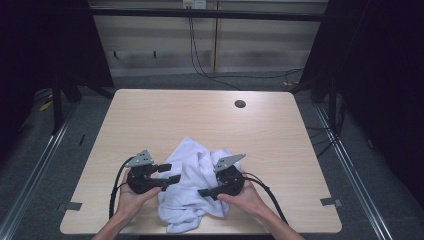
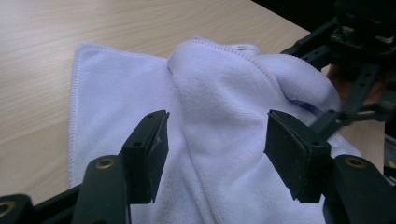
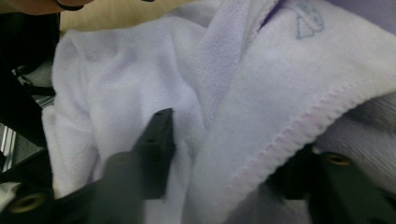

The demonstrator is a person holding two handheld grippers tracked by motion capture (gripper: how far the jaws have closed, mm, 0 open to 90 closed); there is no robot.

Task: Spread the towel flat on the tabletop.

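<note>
We take the small round dark hole (image 1: 240, 104) in the pale wooden tabletop (image 1: 150, 115) as our landmark. The crumpled white terry-cloth towel (image 1: 192, 187) lies well on the near side of that hole, a little to its left, close to the table's near edge.

Our left gripper (image 1: 168, 174) sits at the towel's left side, farther left of the hole than the towel's middle. Its jaws are spread apart and grasp nothing. In the left gripper view the two black pads stand wide over the towel (image 2: 219, 130), with a raised fold of cloth between them and apart from both.

Our right gripper (image 1: 205, 191) sits at the towel's right side, nearly straight below the hole in the high view, its jaws pointing left into the cloth. In the right gripper view a stitched hem of the towel (image 3: 289, 93) runs across one jaw and hides it, while the other jaw lies against the cloth. We cannot tell whether this gripper is clenched on the hem or released.
</note>
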